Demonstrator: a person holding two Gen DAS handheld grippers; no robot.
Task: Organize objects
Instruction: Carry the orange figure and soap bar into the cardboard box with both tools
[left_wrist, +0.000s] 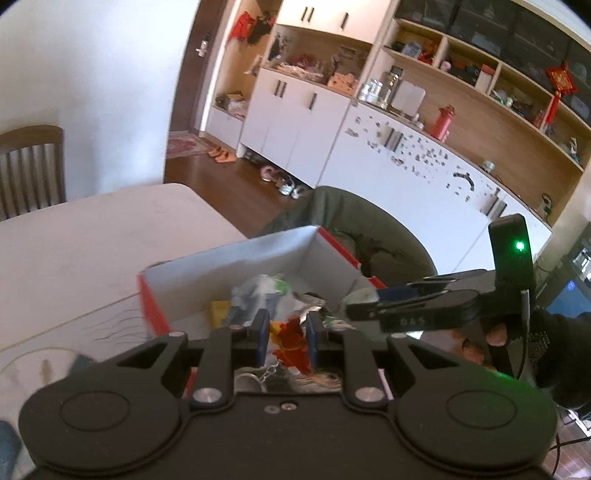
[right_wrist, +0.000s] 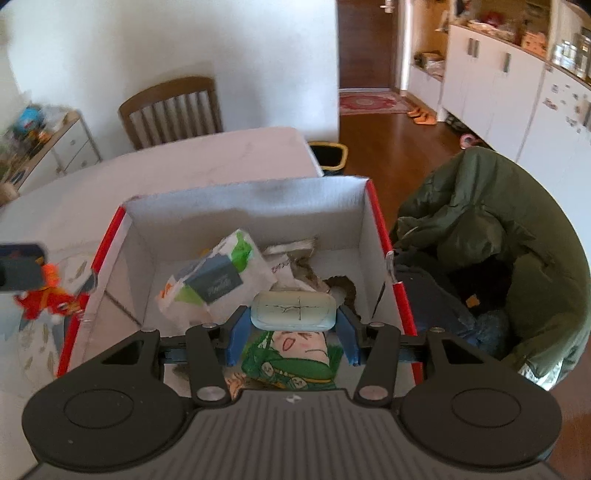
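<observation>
Dropping two finds into the red-edged box

I am holding a pale blue case (right_wrist: 293, 309) in my right claw (right_wrist: 293, 325), clenched over the box (right_wrist: 373, 229); my left claw (left_wrist: 284, 332) is gripping a red toy keychain (left_wrist: 293, 343) at the box's near edge. Releasing the toy too early could spill it onto the bench (left_wrist: 92, 236).

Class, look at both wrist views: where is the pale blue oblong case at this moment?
The pale blue case is clamped in the right gripper, held over the red-edged box, right of the tissue pack, in the right wrist view.
</observation>
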